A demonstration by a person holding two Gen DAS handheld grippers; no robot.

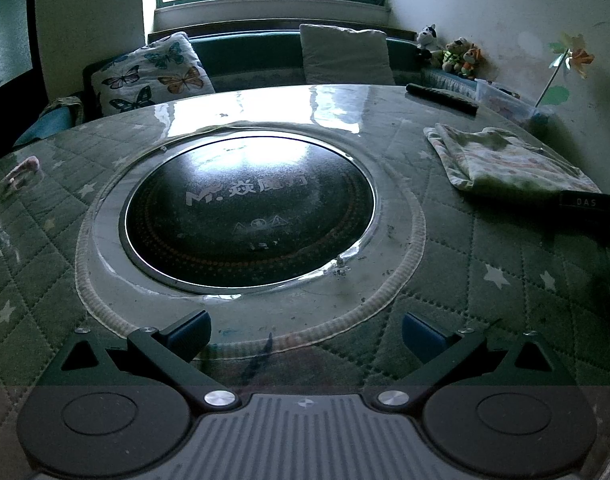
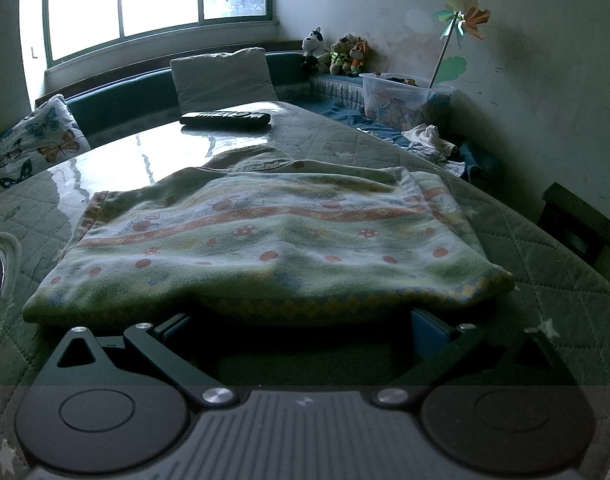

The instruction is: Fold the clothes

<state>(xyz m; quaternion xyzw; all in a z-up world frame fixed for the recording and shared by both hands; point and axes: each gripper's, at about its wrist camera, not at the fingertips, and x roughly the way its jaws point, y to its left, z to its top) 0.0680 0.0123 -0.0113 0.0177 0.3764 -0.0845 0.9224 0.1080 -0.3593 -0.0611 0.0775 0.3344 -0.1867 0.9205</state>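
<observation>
On the far left a butterfly-print cushion (image 1: 155, 74) is leaning against the bench under the window, and in front of it the quilted green table cover (image 1: 45, 248) is spreading across the round table. The left gripper (image 1: 305, 334) is hovering low over the near edge of that cover with its two blue-padded fingers (image 1: 191, 330) spread wide and nothing between them, pointing at the round black cooktop (image 1: 249, 212) that is sitting in the middle of the table. Moving rightward, a plain pale cushion (image 1: 345, 54) is standing against the bench and a black remote control (image 2: 225, 119) is lying near the table's far edge. To the right of the cooktop the folded garment (image 2: 265, 240), a pale patterned piece with orange stripes and mushrooms, is resting flat on the cover. The right gripper (image 2: 301, 330) is sitting right at the garment's near edge, its fingers spread apart with their tips tucked under the overhanging fold, gripping nothing. Farthest right, stuffed toys (image 2: 337, 54) are sitting in the bench corner beside a clear plastic bin (image 2: 405, 98) holding a pinwheel (image 2: 463, 18).
</observation>
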